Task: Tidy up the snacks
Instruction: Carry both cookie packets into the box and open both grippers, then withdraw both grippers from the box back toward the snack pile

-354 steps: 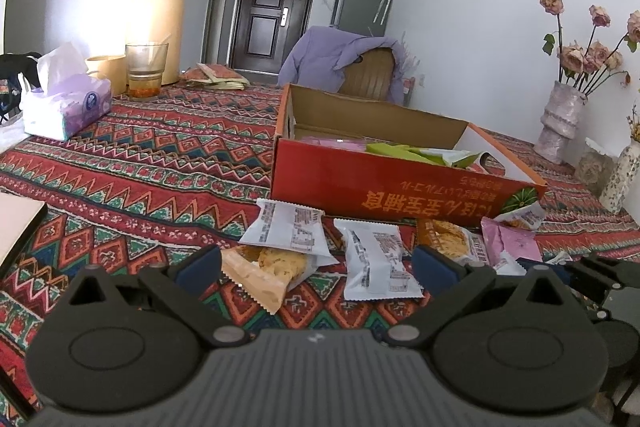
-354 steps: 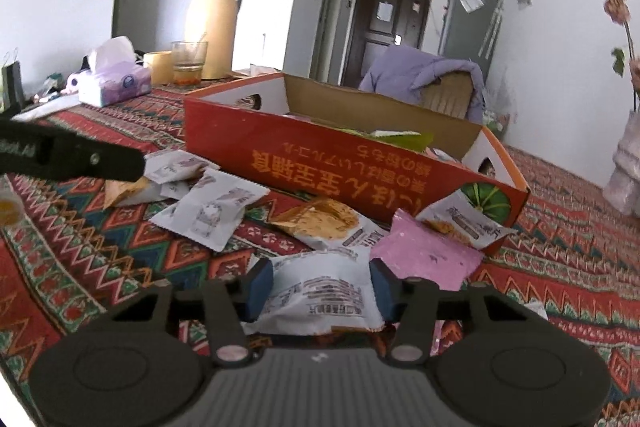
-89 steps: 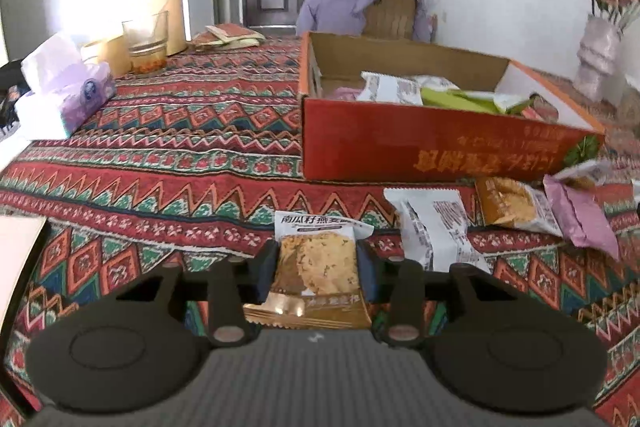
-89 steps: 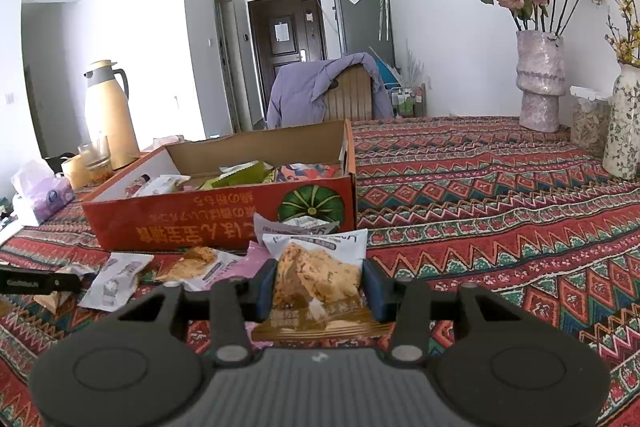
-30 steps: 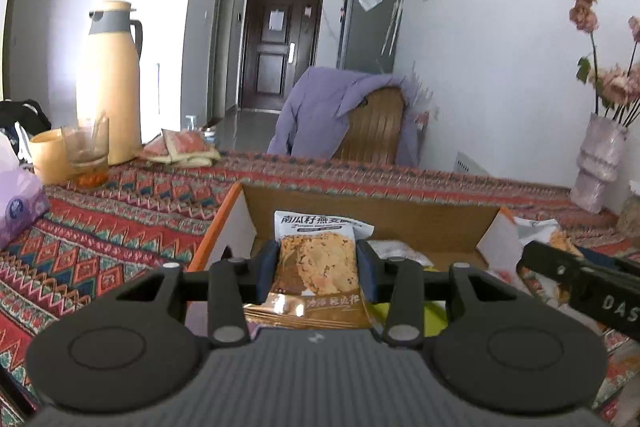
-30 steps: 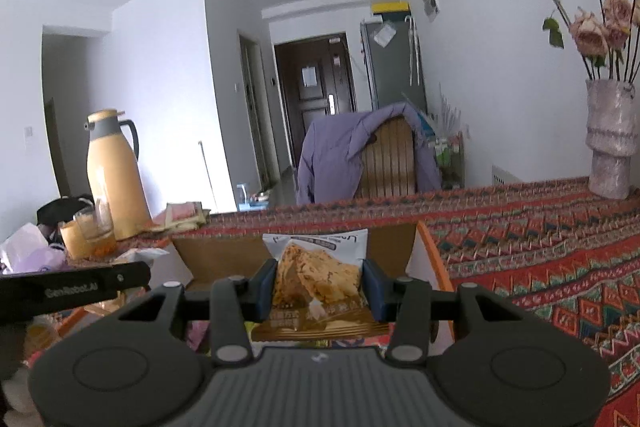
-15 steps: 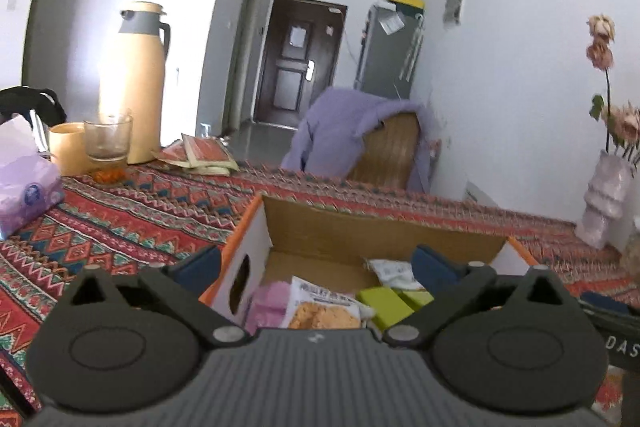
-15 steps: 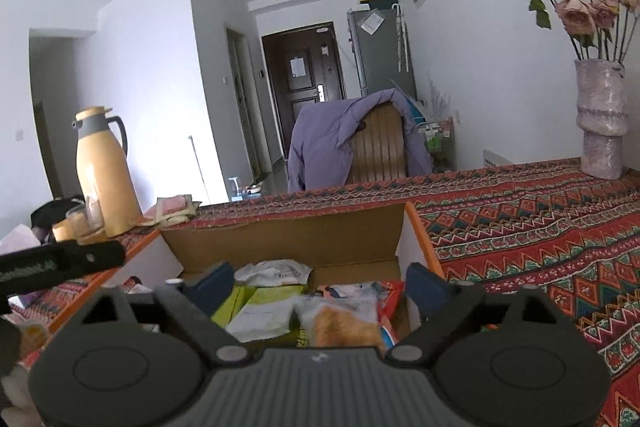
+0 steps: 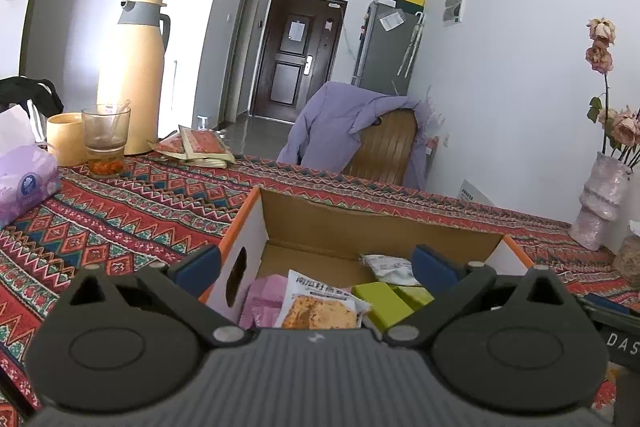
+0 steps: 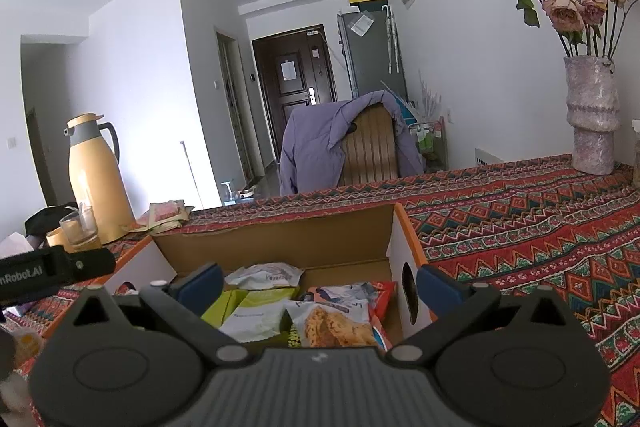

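Patterned red tablecloth (image 9: 132,211) covers the table on which the cardboard box (image 9: 344,223) sits, orange outside and white on the end walls, with oval hand holes. Inside it lie the snacks: a cracker packet (image 9: 320,303) with white top and a clear window, lying flat beside a pink packet (image 9: 264,299) near the left end wall; green packets (image 9: 384,299) and a crumpled white wrapper (image 9: 386,264) toward the middle. Near the right end wall, a second cracker packet (image 10: 332,323) rests on an orange-and-blue packet (image 10: 360,293). Left gripper (image 9: 316,263) hangs over the box's left end, jaws spread wide, nothing between the blue pads. Right gripper (image 10: 318,281) hangs over the right end, jaws opening, almost at full spread, likewise holding nothing; the packet lies below, clear of the pads. Farther out: drinking glass (image 9: 106,135), yellow mug (image 9: 66,137), tall cream thermos (image 9: 134,75), tissue pack (image 9: 26,183) at left; vase of dried roses (image 10: 592,119) at right. Beyond the table, a wooden chair (image 10: 370,151) draped with a lilac jacket (image 10: 312,143).
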The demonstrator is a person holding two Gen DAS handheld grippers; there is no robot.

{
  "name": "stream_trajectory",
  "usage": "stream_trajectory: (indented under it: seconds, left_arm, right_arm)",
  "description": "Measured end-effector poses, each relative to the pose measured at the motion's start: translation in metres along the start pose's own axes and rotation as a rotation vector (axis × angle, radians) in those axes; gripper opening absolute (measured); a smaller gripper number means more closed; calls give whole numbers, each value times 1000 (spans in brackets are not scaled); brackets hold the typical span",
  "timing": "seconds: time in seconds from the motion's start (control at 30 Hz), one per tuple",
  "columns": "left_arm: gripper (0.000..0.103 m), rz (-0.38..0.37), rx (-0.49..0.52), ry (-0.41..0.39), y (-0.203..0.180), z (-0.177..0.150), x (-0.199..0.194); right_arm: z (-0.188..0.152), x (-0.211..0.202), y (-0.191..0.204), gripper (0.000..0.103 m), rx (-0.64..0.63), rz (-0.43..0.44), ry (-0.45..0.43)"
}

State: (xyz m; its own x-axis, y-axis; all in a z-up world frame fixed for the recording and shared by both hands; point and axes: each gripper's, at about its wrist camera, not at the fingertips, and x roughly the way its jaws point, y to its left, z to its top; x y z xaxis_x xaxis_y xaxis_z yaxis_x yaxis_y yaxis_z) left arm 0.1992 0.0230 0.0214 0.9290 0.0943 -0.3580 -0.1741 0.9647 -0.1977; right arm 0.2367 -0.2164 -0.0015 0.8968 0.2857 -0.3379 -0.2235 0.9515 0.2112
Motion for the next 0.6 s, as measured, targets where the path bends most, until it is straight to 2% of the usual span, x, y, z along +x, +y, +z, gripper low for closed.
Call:
stream_trajectory:
  seconds: [0.3,0.43,0.6]
  left_arm:
    - [103,-83,-75,38,6,15,-19]
    - [103,-99,-56,26,5,18,-37]
    - [103,-102,-39,12,7,16,-56]
  right_arm:
    - [12,-27,11,103,-51,-8,-44]
    - [13,-43,19,103,-87,-7,-45]
    - [7,-55,21,103,-69,-8,-14]
